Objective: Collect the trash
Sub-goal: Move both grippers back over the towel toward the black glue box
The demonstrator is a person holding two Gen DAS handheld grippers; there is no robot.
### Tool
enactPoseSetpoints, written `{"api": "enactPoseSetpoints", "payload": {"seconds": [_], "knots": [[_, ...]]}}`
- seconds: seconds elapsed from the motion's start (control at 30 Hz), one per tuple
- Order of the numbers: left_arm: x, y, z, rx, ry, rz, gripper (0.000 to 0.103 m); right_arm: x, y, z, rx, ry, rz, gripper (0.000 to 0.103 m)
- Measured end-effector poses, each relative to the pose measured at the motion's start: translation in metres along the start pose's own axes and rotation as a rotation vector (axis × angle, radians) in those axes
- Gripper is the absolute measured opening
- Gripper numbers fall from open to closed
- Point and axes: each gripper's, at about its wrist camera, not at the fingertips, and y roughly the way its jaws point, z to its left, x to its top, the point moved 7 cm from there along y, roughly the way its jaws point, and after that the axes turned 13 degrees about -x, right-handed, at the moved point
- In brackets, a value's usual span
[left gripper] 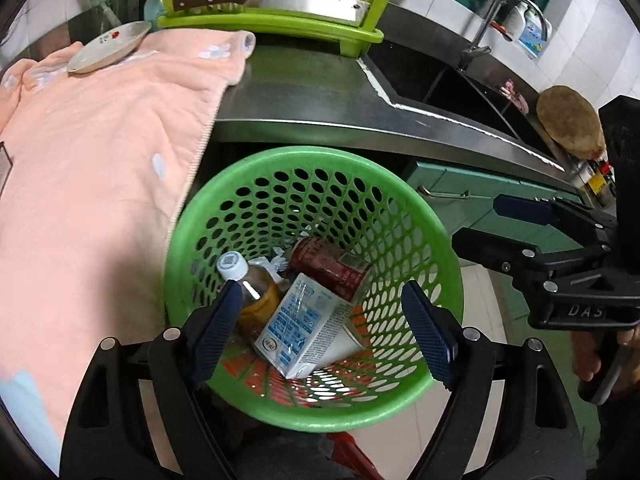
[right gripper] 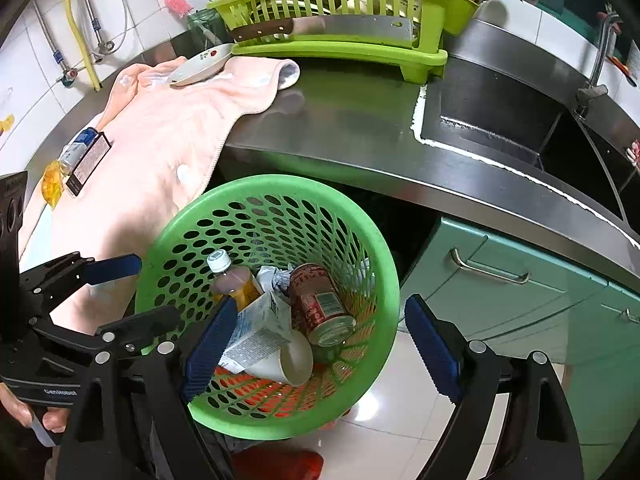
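A green perforated trash basket stands on the floor below the steel counter; it also shows in the right wrist view. Inside lie a white-capped bottle, a red can, a blue-white carton, a paper cup and crumpled paper. My left gripper hovers open and empty over the basket. My right gripper is open and empty above its right half. A blue-capped tube, a dark box and a yellow wrapper lie on the pink towel.
A lime dish rack with a cleaver stands at the back. A small plate rests on the towel. The sink and tap are at the right. Teal cabinet doors are below the counter.
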Motion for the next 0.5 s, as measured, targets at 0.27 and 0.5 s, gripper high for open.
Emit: {"api": "enactPoseSetpoints", "payload": {"seconds": [0.27, 0.5], "knots": [[-0.003, -0.038, 0.016, 0.042, -0.003, -0.050, 0.081, 0.010, -0.008, 0.022, 0.014, -0.034, -0.017, 0.083], [-0.013, -0.080, 0.048, 0.096, -0.037, -0.101, 0.081, 0.026, -0.011, 0.062, 0.053, -0.081, -0.024, 0.082]]}}
